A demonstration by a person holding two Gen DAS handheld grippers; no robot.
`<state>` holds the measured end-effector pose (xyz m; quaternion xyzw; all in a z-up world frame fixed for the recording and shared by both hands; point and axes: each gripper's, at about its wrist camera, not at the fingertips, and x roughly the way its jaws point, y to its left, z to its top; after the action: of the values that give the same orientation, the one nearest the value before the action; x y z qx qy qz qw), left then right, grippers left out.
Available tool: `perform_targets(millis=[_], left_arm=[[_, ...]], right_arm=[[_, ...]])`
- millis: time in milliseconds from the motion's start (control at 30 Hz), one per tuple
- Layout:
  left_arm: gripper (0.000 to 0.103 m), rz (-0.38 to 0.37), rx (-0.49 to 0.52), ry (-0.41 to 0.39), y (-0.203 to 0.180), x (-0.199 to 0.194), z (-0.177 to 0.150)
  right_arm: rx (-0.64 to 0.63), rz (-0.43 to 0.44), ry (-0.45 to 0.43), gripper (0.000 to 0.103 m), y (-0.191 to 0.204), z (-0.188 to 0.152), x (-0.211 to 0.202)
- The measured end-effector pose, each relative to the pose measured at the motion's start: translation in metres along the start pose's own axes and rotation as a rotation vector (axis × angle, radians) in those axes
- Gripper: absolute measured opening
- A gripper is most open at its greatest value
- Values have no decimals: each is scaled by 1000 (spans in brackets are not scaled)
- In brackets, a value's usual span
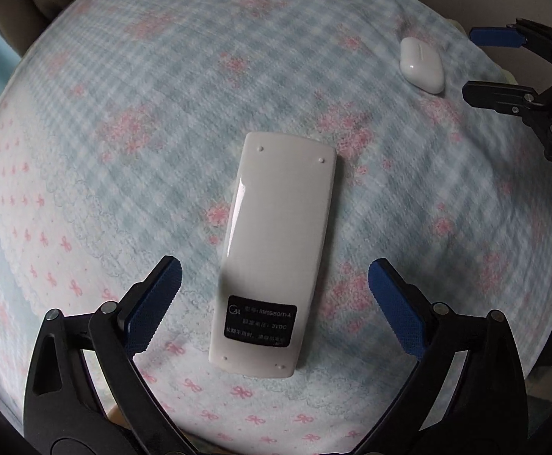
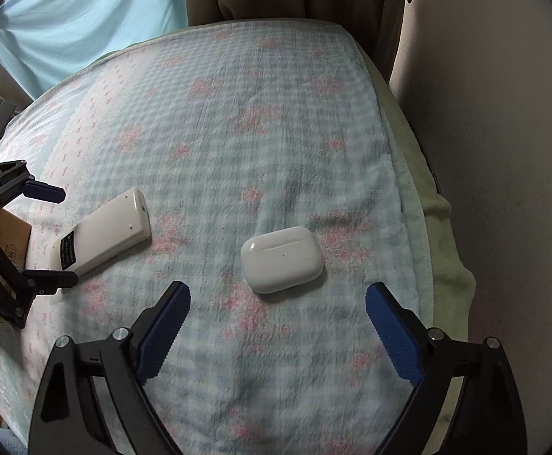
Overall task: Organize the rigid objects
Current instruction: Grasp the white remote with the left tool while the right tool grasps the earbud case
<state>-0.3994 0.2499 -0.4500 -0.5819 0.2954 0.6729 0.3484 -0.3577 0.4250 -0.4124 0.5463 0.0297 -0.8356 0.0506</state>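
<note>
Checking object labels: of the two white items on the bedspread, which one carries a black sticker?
The long white remote, lying back-up under the left gripper. The small rounded earbud case, in front of the right gripper, is plain white with no sticker.

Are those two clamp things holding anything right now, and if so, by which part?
Nothing is held. The left hand-held gripper stands open around the remote without touching it; the right hand-held gripper is open near the earbud case.
</note>
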Motion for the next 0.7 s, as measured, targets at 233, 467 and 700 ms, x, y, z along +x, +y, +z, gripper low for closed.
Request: perform_targets(millis=[233, 467, 700], left_arm=[[83, -13, 75, 38, -6, 20, 8], [63, -5, 85, 58, -12, 21, 15], [57, -8, 50, 57, -9, 15, 14]], right_arm=[[-43, 27, 18, 87, -6, 0, 36], [-60, 28, 24, 74, -7, 4, 47], [-46, 32, 21, 57, -11, 5, 41]])
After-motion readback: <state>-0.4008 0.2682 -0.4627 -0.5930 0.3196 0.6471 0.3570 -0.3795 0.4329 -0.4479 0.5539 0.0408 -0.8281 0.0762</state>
